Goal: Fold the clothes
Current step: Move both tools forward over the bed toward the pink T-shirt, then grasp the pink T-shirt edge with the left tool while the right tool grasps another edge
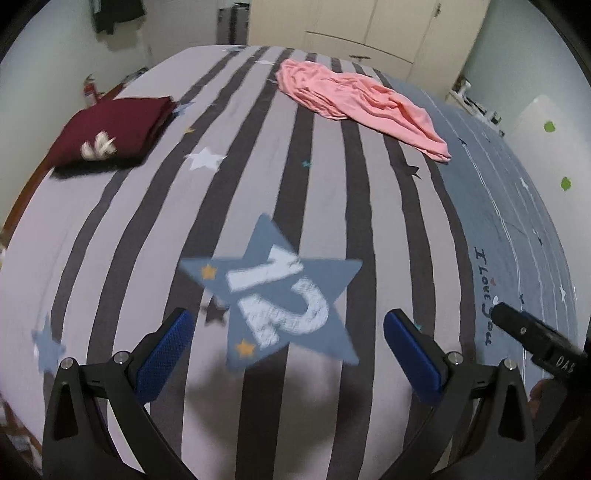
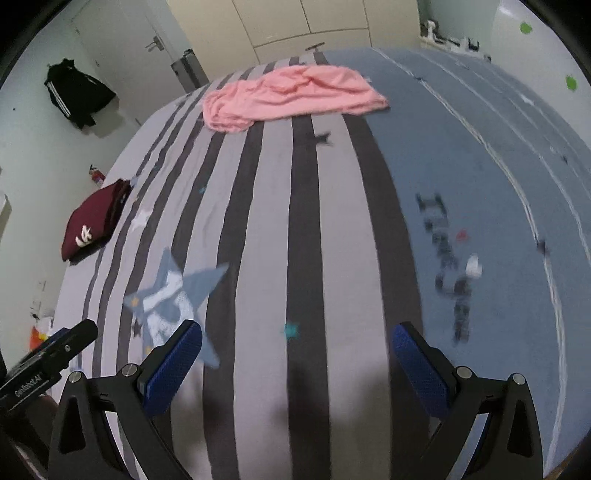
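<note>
Both the left claw [image 1: 288,350] and the right claw [image 2: 297,363] hover released and empty over the striped bed [image 1: 280,192], where a crumpled pink garment [image 1: 354,96] lies near the far edge, a folded maroon garment [image 1: 114,127] sits by the left edge, and bare bedding stretches between.

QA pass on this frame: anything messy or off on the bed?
Only the pink garment, lying crumpled and unfolded at the far end of the bed. The maroon garment sits neatly folded near the left edge. Nothing spilled or damaged.

striped bedspread [image 1: 295,177], wardrobe [image 2: 295,26], hanging jacket [image 2: 75,92]
</note>
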A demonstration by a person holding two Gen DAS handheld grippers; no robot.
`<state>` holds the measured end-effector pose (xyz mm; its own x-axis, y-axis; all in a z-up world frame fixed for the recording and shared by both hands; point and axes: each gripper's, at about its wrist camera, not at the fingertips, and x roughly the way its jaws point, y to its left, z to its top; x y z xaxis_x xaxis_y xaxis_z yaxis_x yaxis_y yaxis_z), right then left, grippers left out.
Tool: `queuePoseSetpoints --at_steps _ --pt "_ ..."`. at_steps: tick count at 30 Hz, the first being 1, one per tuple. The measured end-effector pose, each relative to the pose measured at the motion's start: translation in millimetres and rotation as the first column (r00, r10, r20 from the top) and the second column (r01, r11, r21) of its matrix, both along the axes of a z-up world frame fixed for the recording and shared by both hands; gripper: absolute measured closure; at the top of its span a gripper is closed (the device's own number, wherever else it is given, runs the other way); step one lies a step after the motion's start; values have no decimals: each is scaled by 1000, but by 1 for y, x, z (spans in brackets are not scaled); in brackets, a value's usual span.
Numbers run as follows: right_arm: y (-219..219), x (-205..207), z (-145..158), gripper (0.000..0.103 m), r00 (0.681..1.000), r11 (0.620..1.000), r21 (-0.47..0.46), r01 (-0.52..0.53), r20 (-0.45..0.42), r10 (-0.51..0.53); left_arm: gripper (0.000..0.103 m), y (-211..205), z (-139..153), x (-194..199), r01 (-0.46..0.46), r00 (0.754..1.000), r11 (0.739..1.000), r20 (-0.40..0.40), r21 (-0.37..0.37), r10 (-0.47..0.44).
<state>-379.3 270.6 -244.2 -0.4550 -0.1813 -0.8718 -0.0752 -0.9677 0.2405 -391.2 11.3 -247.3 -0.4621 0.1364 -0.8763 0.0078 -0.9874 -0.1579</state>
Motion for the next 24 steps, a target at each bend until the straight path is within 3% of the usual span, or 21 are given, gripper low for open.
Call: queuePoseSetpoints --at_steps 6,11,14,20,24 --pt "1 -80 1 1 999 999 45 19 -41 -17 1 -10 -18 -97 71 995 996 -69 47 -68" --pt "-2 -174 -17 1 996 990 126 57 -81 -47 1 -30 -48 -198 105 990 994 -93 14 -103" --pt "5 -233 -30 1 993 988 136 77 -101 -64 1 -25 -64 -262 147 983 989 -111 29 -143" --pt "21 -345 -60 1 991 982 174 78 -120 -57 4 -10 -108 -383 98 992 995 -78 6 -97" --pt "34 -388 -79 1 993 977 197 82 -95 -64 7 -2 -125 -428 57 997 998 -59 17 -56"
